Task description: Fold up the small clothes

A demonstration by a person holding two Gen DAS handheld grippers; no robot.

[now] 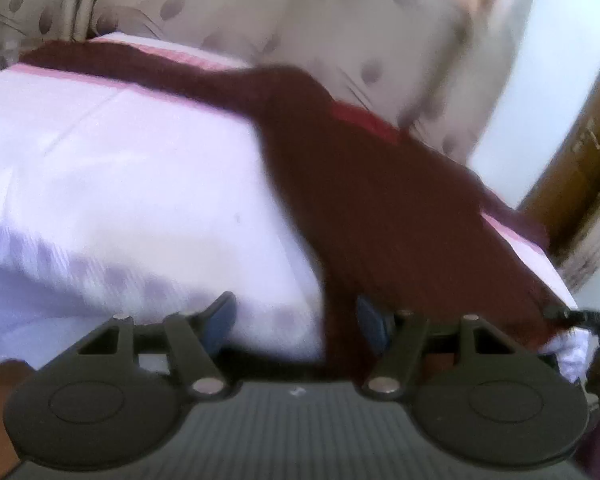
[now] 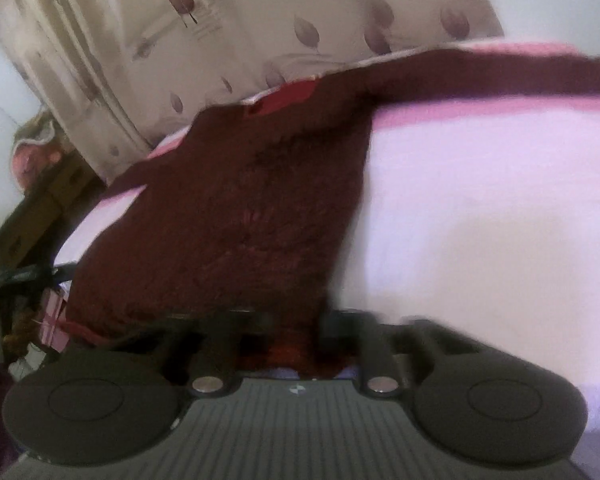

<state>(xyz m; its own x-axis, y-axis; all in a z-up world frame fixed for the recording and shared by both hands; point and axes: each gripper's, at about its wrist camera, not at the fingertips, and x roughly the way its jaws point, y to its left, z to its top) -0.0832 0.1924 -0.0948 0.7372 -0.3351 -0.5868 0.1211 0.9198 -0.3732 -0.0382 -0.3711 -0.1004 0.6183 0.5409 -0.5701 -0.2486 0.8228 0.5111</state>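
A dark maroon knit sweater (image 1: 380, 184) lies spread on a bed with a pale pink sheet (image 1: 120, 168), one sleeve stretched along the far edge. My left gripper (image 1: 296, 320) is at the sweater's near hem; its blue-padded fingers (image 1: 220, 320) stand apart, with a strip of the hem hanging between them. In the right wrist view the sweater (image 2: 228, 216) fills the middle. My right gripper (image 2: 284, 340) is at its near hem with maroon cloth bunched between its fingers; the frame is blurred and the fingertips are hidden by cloth.
A cream curtain with leaf print (image 1: 300, 12) hangs behind the bed. A wooden door frame (image 1: 580, 152) stands at the right. In the right wrist view, wooden furniture (image 2: 40, 200) and dark clutter (image 2: 16, 280) sit left of the bed.
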